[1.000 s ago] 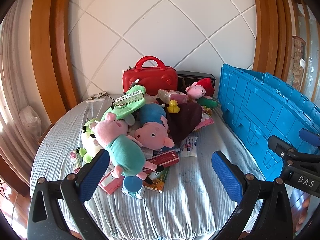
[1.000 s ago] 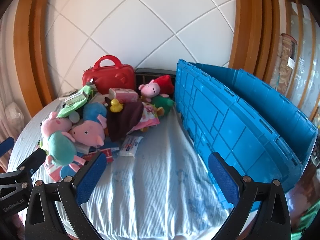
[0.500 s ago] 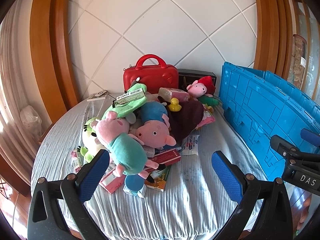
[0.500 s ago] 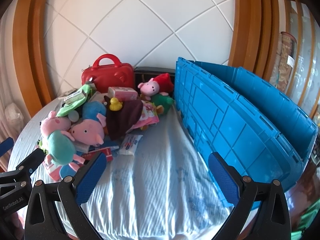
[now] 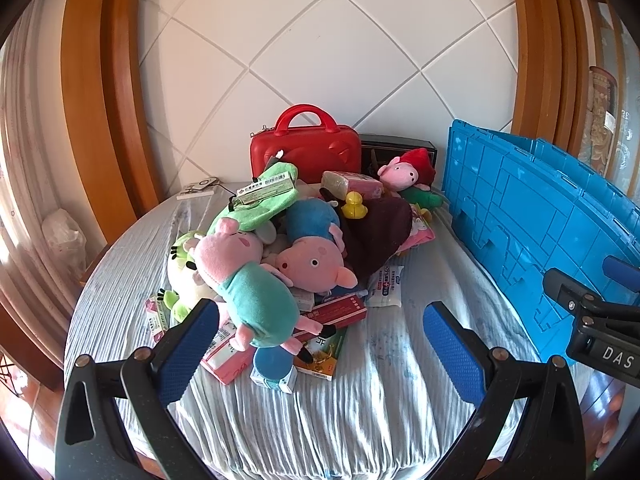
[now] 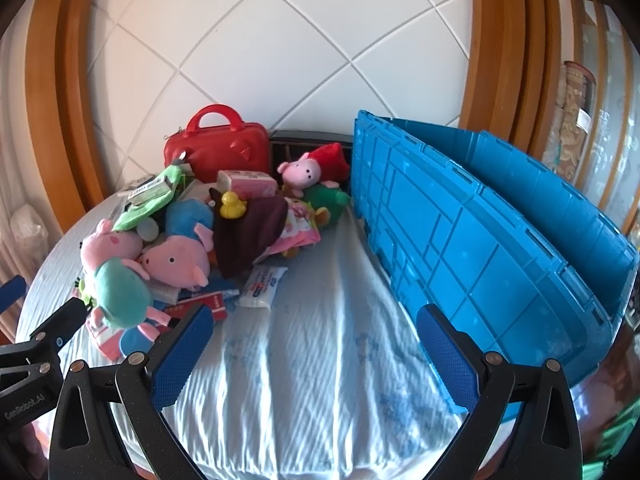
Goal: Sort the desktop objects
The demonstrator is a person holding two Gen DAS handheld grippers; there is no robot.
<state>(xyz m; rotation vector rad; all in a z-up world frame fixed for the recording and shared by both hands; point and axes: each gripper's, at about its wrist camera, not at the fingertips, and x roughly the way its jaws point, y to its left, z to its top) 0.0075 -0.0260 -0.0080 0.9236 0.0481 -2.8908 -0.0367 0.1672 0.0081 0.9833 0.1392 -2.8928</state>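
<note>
Left wrist view shows the left gripper (image 5: 320, 344) wide apart, holding nothing, above the near edge of the toy pile (image 5: 288, 256) on the table (image 5: 360, 408). Right gripper (image 6: 310, 354) is also wide apart and empty, over bare cloth. The blue crate (image 6: 480, 232) stands just right of the pile; its inside is hidden. A red case (image 5: 306, 152) stands behind the pile.

White wall panel (image 5: 320, 60) with diagonal grooves fills the upper centre, flanked by curved wooden frames (image 5: 96, 92). A striped pale cloth (image 6: 320, 352) covers the round table below. Sunlight falls across the cloth.
</note>
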